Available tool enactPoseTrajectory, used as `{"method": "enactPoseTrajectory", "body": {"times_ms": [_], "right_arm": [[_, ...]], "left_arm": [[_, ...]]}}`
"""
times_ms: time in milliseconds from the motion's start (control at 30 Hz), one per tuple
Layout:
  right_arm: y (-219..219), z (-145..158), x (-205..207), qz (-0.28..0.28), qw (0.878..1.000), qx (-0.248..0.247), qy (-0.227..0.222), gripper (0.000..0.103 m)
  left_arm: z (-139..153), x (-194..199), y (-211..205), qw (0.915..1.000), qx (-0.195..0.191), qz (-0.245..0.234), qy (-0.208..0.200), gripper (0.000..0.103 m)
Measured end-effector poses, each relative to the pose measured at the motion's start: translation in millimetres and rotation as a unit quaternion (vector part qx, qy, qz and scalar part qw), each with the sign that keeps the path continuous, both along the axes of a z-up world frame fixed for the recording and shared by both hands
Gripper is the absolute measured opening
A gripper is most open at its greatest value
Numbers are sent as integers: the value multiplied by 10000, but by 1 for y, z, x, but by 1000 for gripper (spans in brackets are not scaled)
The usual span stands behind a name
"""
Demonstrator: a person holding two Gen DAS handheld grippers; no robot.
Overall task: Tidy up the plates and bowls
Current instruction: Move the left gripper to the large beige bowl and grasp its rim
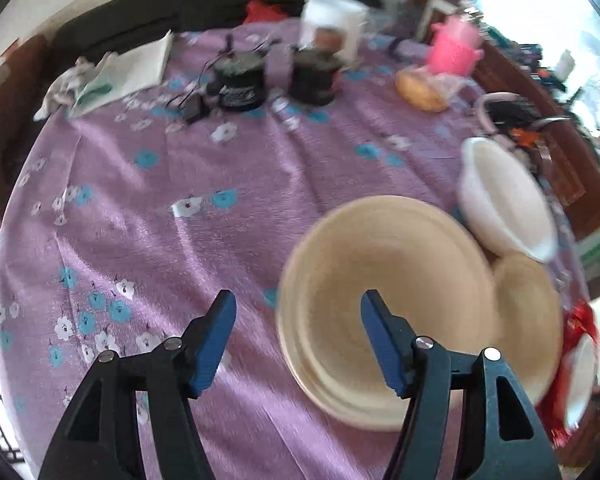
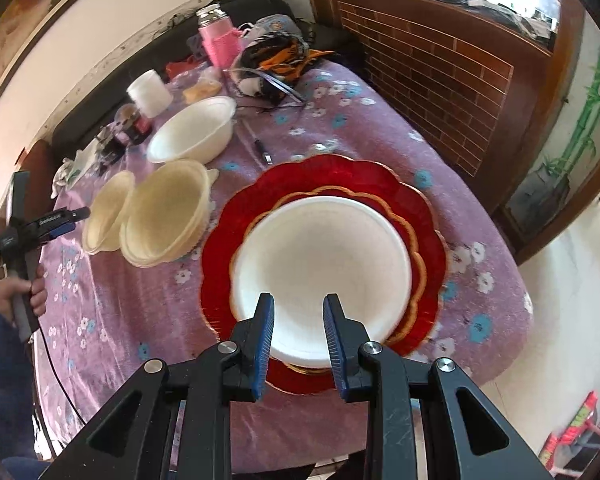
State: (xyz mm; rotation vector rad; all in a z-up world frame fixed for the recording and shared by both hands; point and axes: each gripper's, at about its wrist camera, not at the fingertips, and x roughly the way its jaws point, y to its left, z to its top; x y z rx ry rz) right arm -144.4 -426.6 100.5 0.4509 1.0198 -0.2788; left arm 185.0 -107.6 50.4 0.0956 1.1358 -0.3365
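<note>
Left gripper (image 1: 298,308) open and empty above the purple tablecloth (image 1: 180,220), beside stacked cream bowls (image 1: 380,280). Right gripper (image 2: 299,308), jaws parted and gripping nothing, hovers over a white bowl (image 2: 324,252) resting on red plates (image 2: 380,184).

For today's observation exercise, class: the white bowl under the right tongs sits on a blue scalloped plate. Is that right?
Not quite. The white bowl under the right tongs sits on a red scalloped plate with gold edging, not blue. The right wrist view shows it.

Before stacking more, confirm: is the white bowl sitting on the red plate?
Yes, the white bowl rests in the middle of the red plate.
</note>
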Motion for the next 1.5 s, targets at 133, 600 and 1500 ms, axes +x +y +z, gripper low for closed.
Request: {"method": "enactPoseTrajectory", "body": {"times_ms": [133,600,1500], "right_arm": [[-8,1,-8,-146,9999,-8,-2,27],[22,-9,20,500,9986,160,-22,27],[146,-61,85,2591,9508,1574,635,39]], "left_arm": [[-17,9,-3,9997,-77,14,250,22],[-8,-67,40,9979,-395,303,417,10],[-5,-187,45,9982,-454,136,358,12]]}}
